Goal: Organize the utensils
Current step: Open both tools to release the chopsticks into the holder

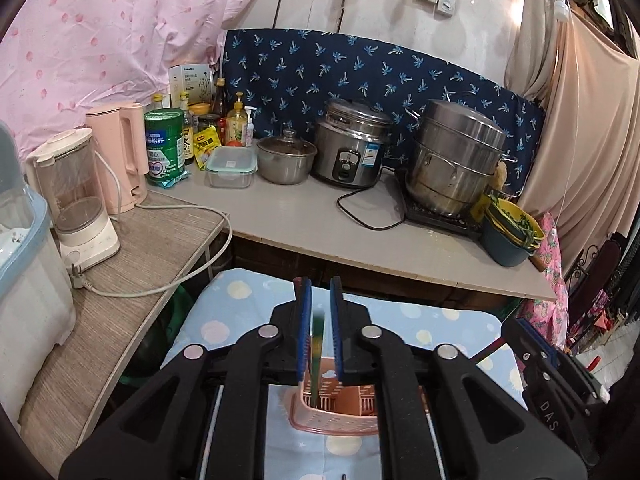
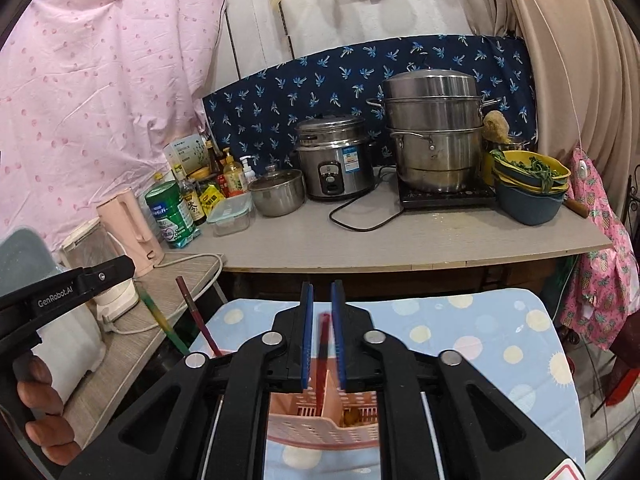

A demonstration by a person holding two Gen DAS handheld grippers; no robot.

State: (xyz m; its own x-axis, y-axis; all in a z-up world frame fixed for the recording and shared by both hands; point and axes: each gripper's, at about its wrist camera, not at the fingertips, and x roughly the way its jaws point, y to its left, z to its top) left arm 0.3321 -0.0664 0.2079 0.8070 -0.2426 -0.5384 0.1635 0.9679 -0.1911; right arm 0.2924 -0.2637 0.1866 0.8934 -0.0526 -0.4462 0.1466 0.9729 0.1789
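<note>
Pink plastic, slotted and divided: the utensil basket [image 1: 334,420] sits on a desk under a blue cloth with pale dots [image 1: 440,320]. The left hand-held gripper [image 1: 320,316] has a green-and-yellow chopstick [image 1: 318,344] between its blue pads, tip down in the basket; the right hand-held gripper [image 2: 322,320] likewise a red chopstick [image 2: 323,344]. Both look slackly parted, seemingly mid-drop. Next, I reckon, lift clear and fetch more. "GenRobot.AI" shows on the left tool; "DAS" on the right.
</note>
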